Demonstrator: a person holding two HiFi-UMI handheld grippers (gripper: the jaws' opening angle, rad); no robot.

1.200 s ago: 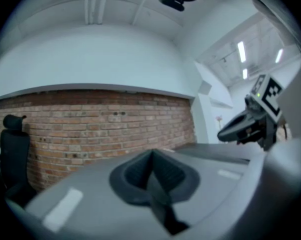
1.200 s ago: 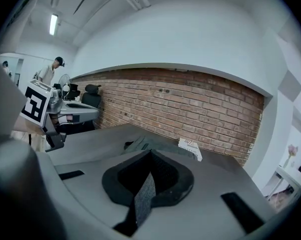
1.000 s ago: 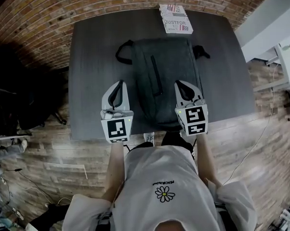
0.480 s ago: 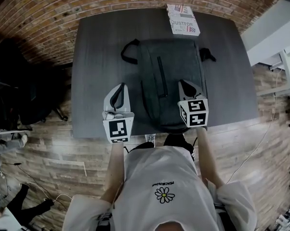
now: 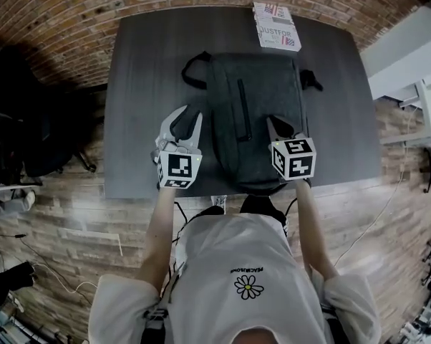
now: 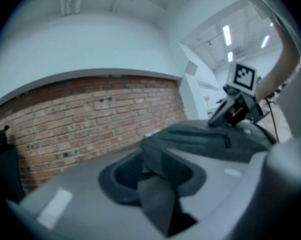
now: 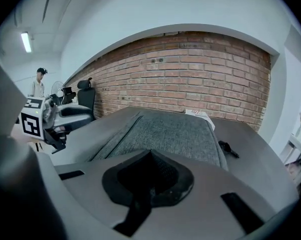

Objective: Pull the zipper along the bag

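Note:
A dark grey backpack [image 5: 262, 120] lies flat on the dark table [image 5: 140, 70], with a black pocket zipper [image 5: 243, 110] running down its front. My left gripper [image 5: 186, 116] hovers just left of the bag's near half. Its jaws have just been opening, and only the tabletop shows between them. My right gripper [image 5: 275, 123] is shut over the bag's near right part with nothing in it. The left gripper view shows the bag [image 6: 210, 141] and the right gripper [image 6: 236, 109] beyond it. The right gripper view looks along the bag [image 7: 175, 131], with the left gripper [image 7: 43, 119] at the left.
A printed box [image 5: 276, 26] lies at the table's far edge, behind the bag. The bag's black handle loop [image 5: 192, 70] sticks out at its far left, a strap end [image 5: 310, 79] at its right. A brick wall [image 7: 190, 79] backs the table. A person [image 7: 39, 84] stands far off.
The left gripper's jaws have spread from shut to open, and it has moved toward the bag's left side. Both grippers have dropped closer to the table.

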